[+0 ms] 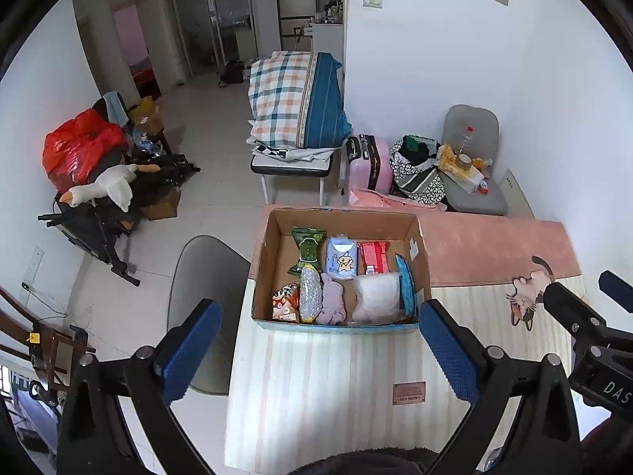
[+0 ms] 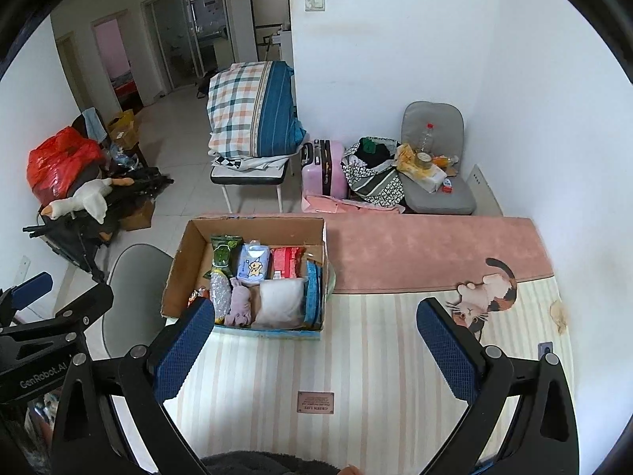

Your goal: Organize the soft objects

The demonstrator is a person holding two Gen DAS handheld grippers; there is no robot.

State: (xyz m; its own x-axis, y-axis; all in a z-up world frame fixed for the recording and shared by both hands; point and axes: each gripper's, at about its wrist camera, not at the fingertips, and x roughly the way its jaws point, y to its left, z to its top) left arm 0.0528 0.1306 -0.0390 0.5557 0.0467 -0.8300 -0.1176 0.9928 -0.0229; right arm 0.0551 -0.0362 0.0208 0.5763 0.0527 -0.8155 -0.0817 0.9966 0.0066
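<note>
A cardboard box stands on the striped table mat; it also shows in the right wrist view. Inside lie several soft items: a green packet, a blue tissue pack, a red pack, a white pillow pouch, a lilac cloth, a silver bag and a snack bag. My left gripper is open and empty, held above the mat in front of the box. My right gripper is open and empty, to the right of the box.
A pink rug with a cat picture covers the far table part. A grey chair stands left of the table. Beyond are a chair with folded bedding, a pink suitcase and a cluttered grey seat.
</note>
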